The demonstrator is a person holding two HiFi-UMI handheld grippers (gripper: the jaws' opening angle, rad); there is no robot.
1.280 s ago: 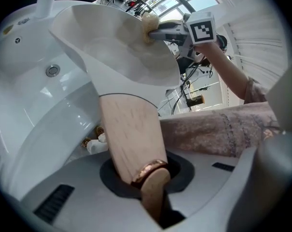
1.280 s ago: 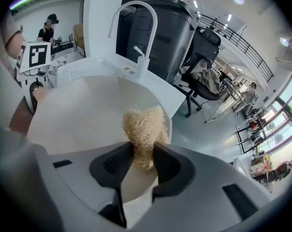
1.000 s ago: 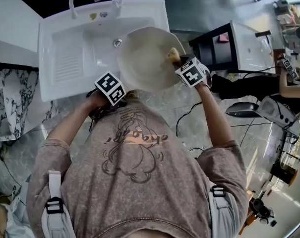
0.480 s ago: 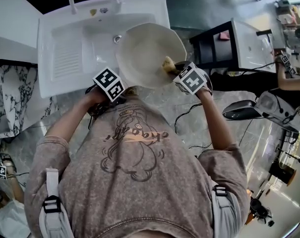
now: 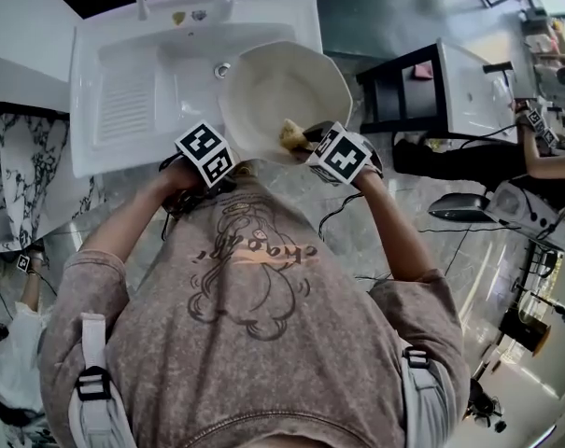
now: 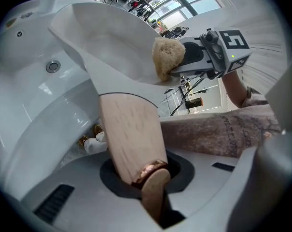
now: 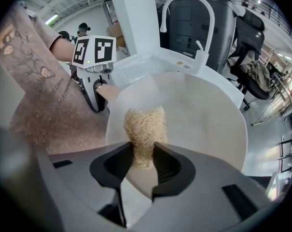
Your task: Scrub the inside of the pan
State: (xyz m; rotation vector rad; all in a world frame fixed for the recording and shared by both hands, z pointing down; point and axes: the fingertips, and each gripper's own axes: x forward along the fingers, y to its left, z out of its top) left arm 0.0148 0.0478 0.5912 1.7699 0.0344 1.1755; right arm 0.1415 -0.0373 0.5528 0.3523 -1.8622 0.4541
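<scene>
A cream pan (image 5: 282, 87) is held tilted over the white sink (image 5: 123, 54). My left gripper (image 5: 224, 168) is shut on its wooden handle (image 6: 131, 139), which runs up from the jaws to the pan bowl (image 6: 112, 37). My right gripper (image 5: 307, 140) is shut on a tan scrub sponge (image 5: 292, 134). The sponge presses on the pan's inner wall near the rim closest to me. In the right gripper view the sponge (image 7: 143, 127) sticks out between the jaws (image 7: 145, 161) against the pan's inside (image 7: 199, 120).
A white faucet (image 7: 184, 4) rises behind the sink basin (image 6: 44, 81). A second white basin on a black stand (image 5: 469, 82) is at the right. Cables (image 5: 343, 213) lie on the floor. Another person's arm (image 5: 548, 152) shows at the right edge.
My right gripper has dragged the sponge from the pan's right side along the inner wall toward the near rim. The left gripper has kept the handle almost still.
</scene>
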